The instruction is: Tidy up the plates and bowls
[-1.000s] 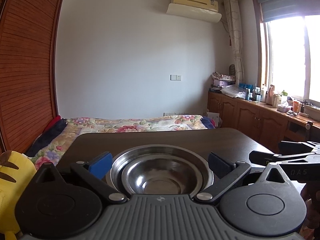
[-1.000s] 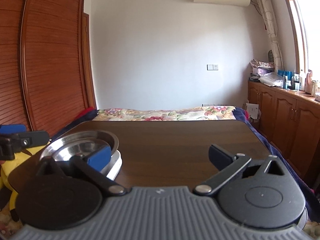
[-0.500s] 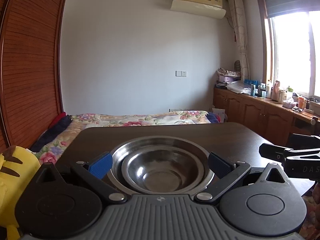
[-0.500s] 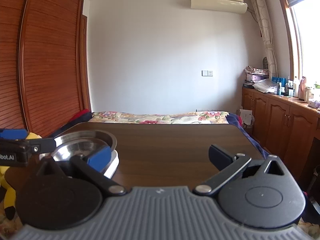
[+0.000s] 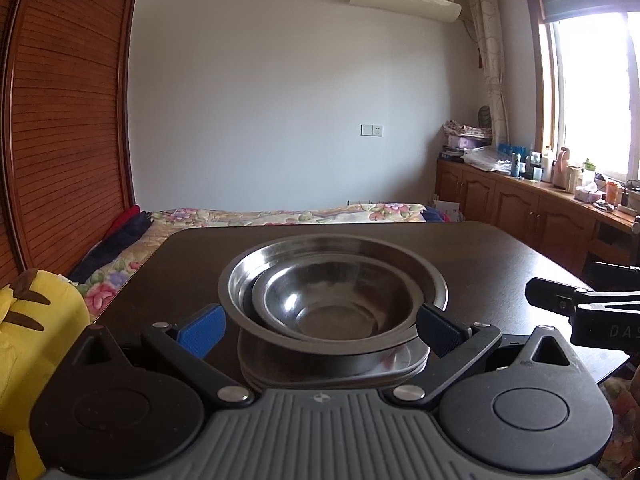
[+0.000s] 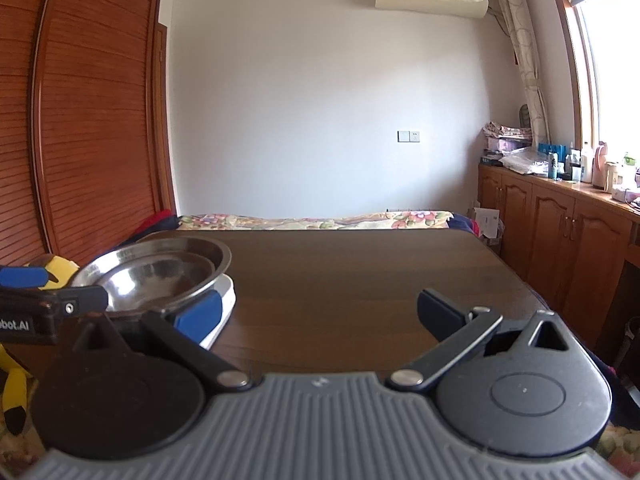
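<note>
Left gripper (image 5: 320, 330) jaws spread either side of nested steel bowls (image 5: 332, 292) atop plates (image 6: 224, 304); right gripper (image 6: 318, 316) jaws spread, empty; best withdrawn straight, clear of bowl rims.

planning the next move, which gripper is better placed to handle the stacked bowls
Left. The left gripper has its open jaws on either side of the nested steel bowls, which sit on the plates. The right gripper is open over bare table, with the stack off to its left.
</note>
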Demonstrator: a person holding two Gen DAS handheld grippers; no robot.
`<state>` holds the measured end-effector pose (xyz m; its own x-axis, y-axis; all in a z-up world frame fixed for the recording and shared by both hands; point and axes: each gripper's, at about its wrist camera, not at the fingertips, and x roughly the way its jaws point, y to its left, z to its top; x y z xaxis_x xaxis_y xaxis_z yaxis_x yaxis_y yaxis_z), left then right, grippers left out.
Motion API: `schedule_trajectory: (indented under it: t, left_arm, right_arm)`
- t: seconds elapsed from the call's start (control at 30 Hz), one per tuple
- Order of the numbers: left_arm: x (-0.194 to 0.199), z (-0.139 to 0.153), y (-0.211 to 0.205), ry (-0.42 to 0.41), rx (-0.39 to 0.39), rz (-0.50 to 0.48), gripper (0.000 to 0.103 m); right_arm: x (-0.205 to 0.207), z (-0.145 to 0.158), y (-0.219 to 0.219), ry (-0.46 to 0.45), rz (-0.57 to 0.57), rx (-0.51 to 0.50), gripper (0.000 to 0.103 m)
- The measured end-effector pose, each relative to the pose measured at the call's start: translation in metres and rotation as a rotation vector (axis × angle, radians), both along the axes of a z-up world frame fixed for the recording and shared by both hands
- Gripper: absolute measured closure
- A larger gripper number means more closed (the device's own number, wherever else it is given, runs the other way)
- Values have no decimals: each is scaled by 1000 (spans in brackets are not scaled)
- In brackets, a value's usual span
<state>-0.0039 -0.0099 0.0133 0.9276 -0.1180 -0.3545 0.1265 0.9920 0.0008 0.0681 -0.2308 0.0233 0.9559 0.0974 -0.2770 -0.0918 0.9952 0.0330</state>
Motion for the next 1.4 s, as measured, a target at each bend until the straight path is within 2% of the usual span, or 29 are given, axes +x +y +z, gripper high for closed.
schedule_trajectory:
  t: [0.37, 1.4]
  left_arm:
    - [2, -9, 4, 7, 7, 9, 0]
    - [-2, -6, 3, 0, 20, 2, 0]
  right_arm:
    - [0, -4, 1, -5, -9, -4, 0]
    - [0, -4, -2, -6, -17, 1, 0]
